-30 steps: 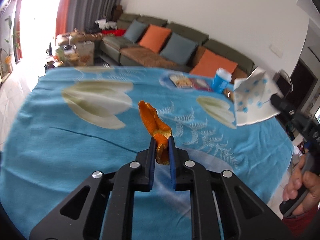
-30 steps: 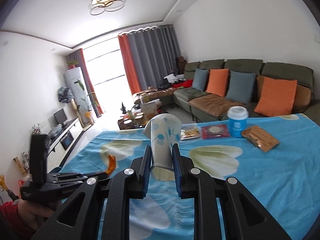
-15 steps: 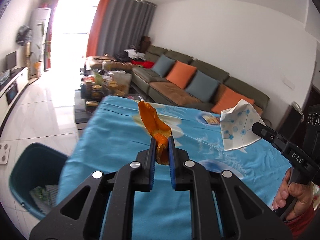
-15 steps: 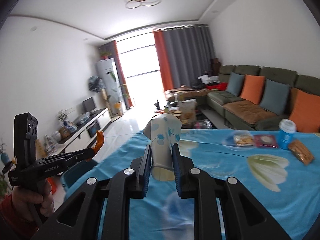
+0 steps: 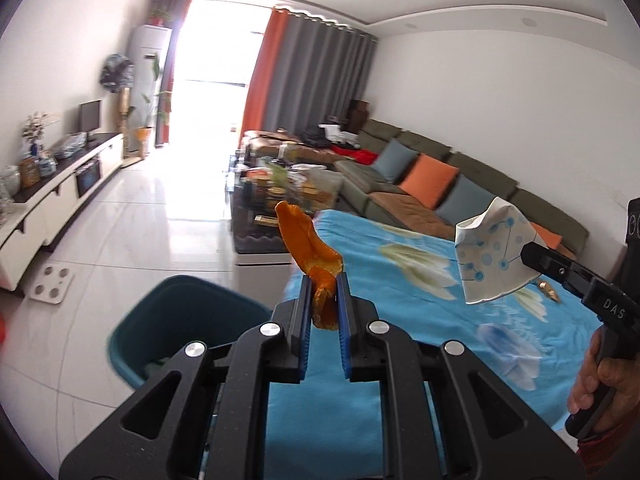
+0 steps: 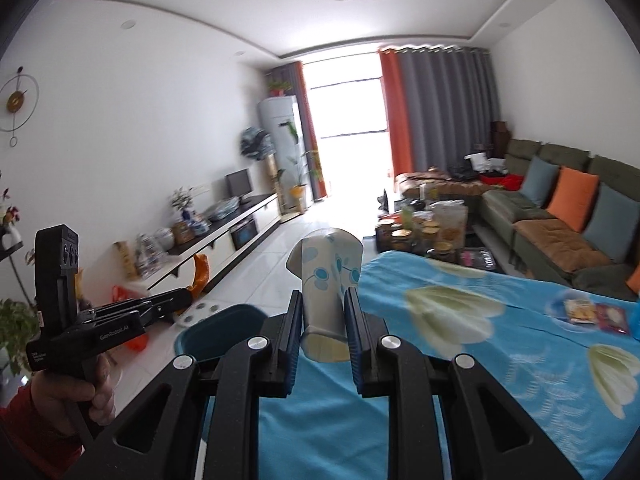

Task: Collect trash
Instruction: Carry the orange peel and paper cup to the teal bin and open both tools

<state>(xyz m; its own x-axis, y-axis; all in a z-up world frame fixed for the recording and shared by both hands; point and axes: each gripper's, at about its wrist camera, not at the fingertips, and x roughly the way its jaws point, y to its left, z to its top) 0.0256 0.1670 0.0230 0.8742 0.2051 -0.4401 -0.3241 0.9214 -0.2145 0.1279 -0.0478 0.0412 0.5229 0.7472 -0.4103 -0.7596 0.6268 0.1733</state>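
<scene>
Orange peel (image 5: 316, 264) pinched in left jaws, crushed paper cup (image 6: 326, 280) clamped in right jaws

My left tongs hide most of the teal bin (image 5: 176, 312); its contents are unreadable. Snack packets (image 6: 592, 314) too blurred to identify. Paper cup (image 6: 326, 288) base sits behind my pads.

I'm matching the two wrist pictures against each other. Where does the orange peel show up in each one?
Left wrist: the orange peel stands at centre, pinched in the left gripper.
Right wrist: it shows small at mid-left, at the tip of the left gripper.
Shared landmark: the teal bin on the floor beside the blue table.
</scene>
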